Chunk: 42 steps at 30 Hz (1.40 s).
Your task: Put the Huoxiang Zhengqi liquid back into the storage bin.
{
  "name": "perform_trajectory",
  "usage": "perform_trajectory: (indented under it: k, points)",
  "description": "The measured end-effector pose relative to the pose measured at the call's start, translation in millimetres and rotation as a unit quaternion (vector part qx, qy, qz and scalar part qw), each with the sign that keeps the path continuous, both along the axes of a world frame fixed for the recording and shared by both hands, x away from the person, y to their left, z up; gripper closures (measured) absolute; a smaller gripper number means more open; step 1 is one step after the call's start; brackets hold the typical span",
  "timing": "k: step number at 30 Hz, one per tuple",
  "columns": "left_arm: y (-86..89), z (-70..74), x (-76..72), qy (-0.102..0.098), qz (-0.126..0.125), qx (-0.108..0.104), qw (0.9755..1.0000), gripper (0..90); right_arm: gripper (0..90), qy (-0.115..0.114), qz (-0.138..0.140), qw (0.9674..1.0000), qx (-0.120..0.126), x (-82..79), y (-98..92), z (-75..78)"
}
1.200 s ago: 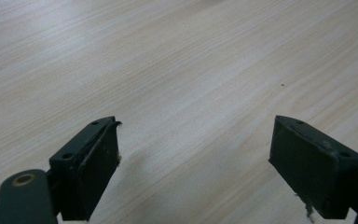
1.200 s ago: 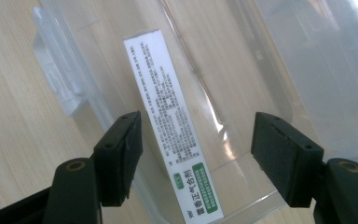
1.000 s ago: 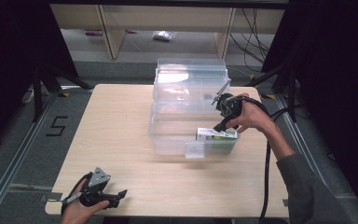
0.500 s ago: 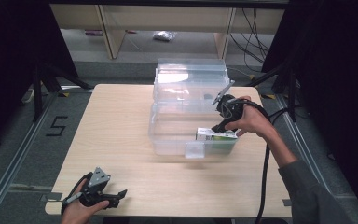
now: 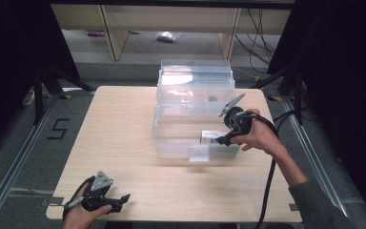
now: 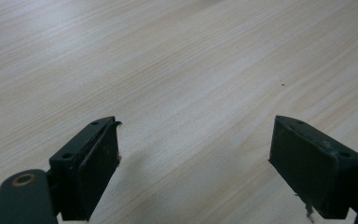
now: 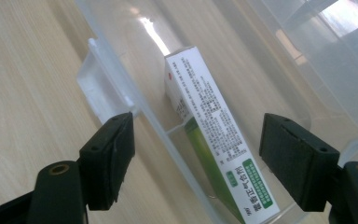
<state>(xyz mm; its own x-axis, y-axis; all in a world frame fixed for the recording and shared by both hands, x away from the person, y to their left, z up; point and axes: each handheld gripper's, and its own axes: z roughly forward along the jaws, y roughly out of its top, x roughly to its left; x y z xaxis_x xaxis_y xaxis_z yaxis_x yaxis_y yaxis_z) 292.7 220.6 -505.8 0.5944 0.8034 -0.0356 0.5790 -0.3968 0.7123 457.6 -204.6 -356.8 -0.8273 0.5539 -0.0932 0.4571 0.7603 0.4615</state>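
A clear plastic container (image 5: 171, 143) stands mid-table with its lid (image 5: 195, 78) swung up behind it. A white and green carton (image 5: 208, 137) lies flat in its front right corner. My right gripper (image 5: 223, 139) hovers at that corner, angled down toward the carton (image 7: 214, 140). Its jaws have just been opening, and the right gripper (image 7: 196, 122) now stands open, both pads well clear of the carton beneath. My left gripper (image 5: 123, 200) rests near the table's front left edge. The left gripper (image 6: 193, 126) is open over bare wood, with nothing between its jaws.
The container's front wall (image 7: 116, 84) and its latch tab (image 5: 199, 153) lie just under the right gripper's left jaw. The wooden table (image 5: 119, 129) has free room left of the container. Shelving and cables stand beyond the far edge.
The right hand has shifted a little toward the near right while the carton stayed put in the container. The left hand has not moved.
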Motion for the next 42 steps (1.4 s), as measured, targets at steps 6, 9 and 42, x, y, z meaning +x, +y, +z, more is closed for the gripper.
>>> perform_trajectory:
  k: [6,9,42]
  points:
    - [-0.1,0.1,0.0,0.000,0.000,0.003,1.0000,15.1,26.2,-0.006,-0.010,0.9999,0.013,-9.7,-2.7,-6.3]
    - [-0.1,0.1,0.0,0.000,0.000,0.000,1.0000,15.1,26.2,-0.016,-0.004,0.9995,0.025,-14.7,-5.5,-7.8]
    - [0.0,0.7,0.0,0.003,-0.001,0.004,1.0000,15.1,20.8,-0.057,-0.037,0.9917,0.110,-72.1,-28.1,-33.0]
